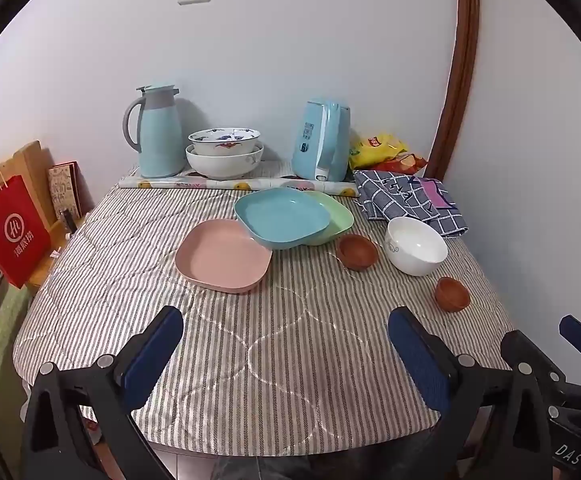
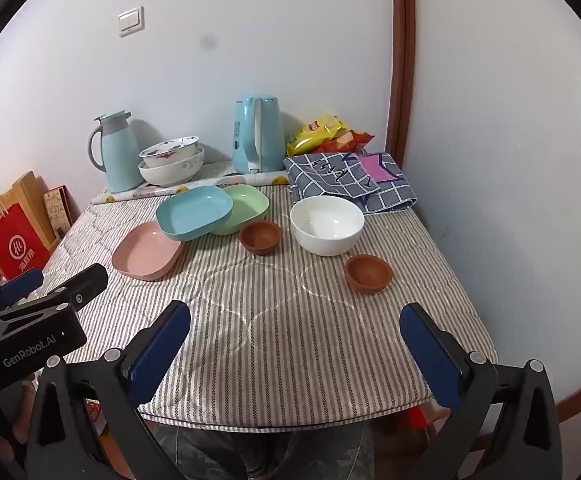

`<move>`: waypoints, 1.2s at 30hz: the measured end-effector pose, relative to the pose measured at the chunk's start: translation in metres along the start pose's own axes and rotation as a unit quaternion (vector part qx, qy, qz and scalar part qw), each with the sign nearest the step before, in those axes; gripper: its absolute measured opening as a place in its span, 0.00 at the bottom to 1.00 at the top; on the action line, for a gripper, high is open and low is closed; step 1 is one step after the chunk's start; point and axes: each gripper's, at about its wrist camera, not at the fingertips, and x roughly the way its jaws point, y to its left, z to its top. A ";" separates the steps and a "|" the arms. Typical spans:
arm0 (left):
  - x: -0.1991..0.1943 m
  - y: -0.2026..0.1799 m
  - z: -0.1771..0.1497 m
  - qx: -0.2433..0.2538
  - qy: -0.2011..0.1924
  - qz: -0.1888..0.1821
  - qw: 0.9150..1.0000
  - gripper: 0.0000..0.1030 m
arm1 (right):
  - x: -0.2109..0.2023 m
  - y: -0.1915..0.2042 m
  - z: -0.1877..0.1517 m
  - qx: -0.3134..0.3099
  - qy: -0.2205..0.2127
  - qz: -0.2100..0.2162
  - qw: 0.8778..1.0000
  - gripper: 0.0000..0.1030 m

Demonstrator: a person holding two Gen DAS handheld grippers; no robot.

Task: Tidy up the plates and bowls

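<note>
On the striped tablecloth [image 1: 250, 360] lie a pink plate [image 1: 223, 255] [image 2: 146, 255], a blue plate [image 1: 282, 217] [image 2: 193, 211] leaning on it, and a green plate [image 1: 336, 214] [image 2: 246, 208] under the blue one. To their right stand a white bowl [image 1: 415, 245] [image 2: 327, 225] and two small brown bowls [image 1: 357, 252] [image 1: 452, 293] [image 2: 260, 236] [image 2: 368, 273]. Two stacked patterned bowls [image 1: 224, 153] [image 2: 171, 162] sit at the back. My left gripper [image 1: 286, 354] and right gripper [image 2: 296, 348] hover open over the near edge, holding nothing.
At the back stand a light blue jug [image 1: 156, 130] and a blue kettle [image 1: 322, 145], with snack bags [image 1: 378, 147] and a folded checked cloth [image 1: 406, 200] at the right. A red paper bag [image 1: 10, 228] stands left of the table. Walls close in behind and right.
</note>
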 end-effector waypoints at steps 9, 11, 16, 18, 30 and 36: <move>-0.001 -0.001 0.002 0.000 0.001 -0.001 1.000 1.00 | -0.002 -0.001 0.001 0.001 -0.003 0.002 1.000 1.00; -0.002 0.000 0.002 -0.001 0.000 -0.003 1.000 1.00 | -0.002 -0.001 0.002 0.002 -0.003 0.003 1.000 1.00; -0.002 -0.001 0.002 0.000 0.001 -0.004 1.000 1.00 | -0.004 0.000 0.002 0.003 -0.005 0.004 1.000 1.00; -0.002 -0.002 0.001 0.003 -0.001 -0.003 1.000 1.00 | -0.003 0.000 0.001 0.004 -0.005 0.004 1.000 1.00; -0.004 -0.005 -0.002 0.008 -0.002 -0.007 1.000 1.00 | -0.005 -0.003 0.000 0.011 -0.005 0.005 1.000 1.00; -0.005 -0.006 -0.003 0.008 -0.002 -0.008 1.000 1.00 | -0.006 -0.003 -0.001 0.012 -0.006 0.006 1.000 1.00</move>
